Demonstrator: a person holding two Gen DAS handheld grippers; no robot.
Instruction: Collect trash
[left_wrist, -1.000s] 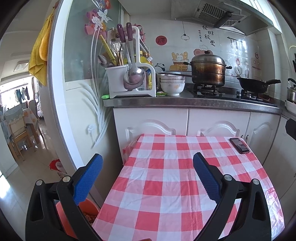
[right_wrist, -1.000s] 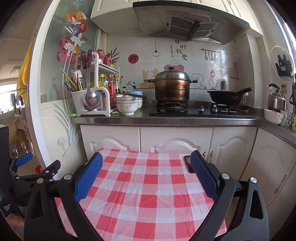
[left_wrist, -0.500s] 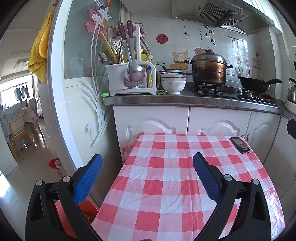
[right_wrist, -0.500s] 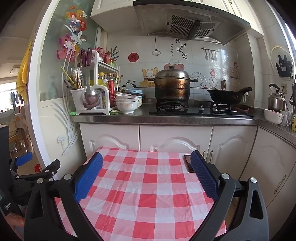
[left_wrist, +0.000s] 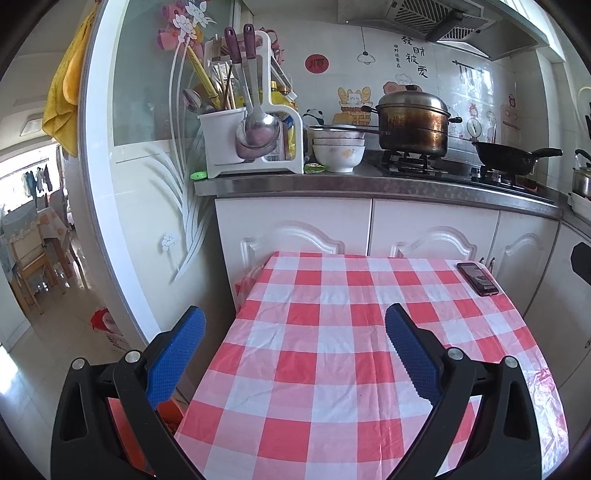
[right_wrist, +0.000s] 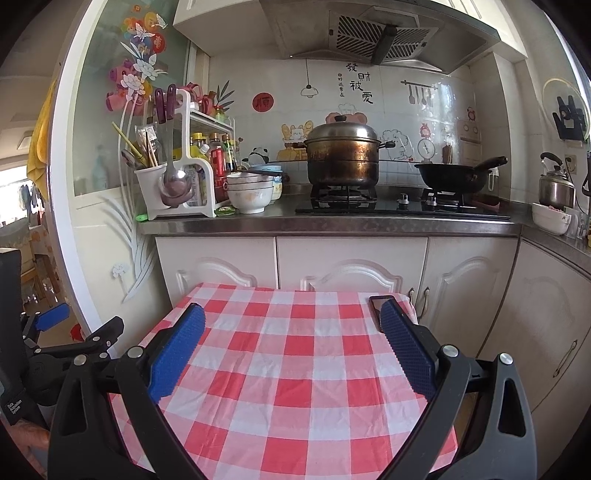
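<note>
Apparently no trash is left on the checked worktop (left_wrist: 332, 369); only a phone (left_wrist: 477, 278) is seen. Both the left tongs (left_wrist: 293, 354) and right tongs (right_wrist: 291, 354) are held apart, empty. Collection seems finished, or further searching is called for.

The left hand-held gripper (left_wrist: 293, 339) is held level with its blue-padded fingers (left_wrist: 173, 363) spread wide and nothing between them. The right hand-held gripper (right_wrist: 291, 341) is held the same way, its fingers (right_wrist: 408, 350) wide apart and empty. In the right wrist view the left hand-held gripper (right_wrist: 79, 326) shows at the left edge, beside and apart from the right one
</note>
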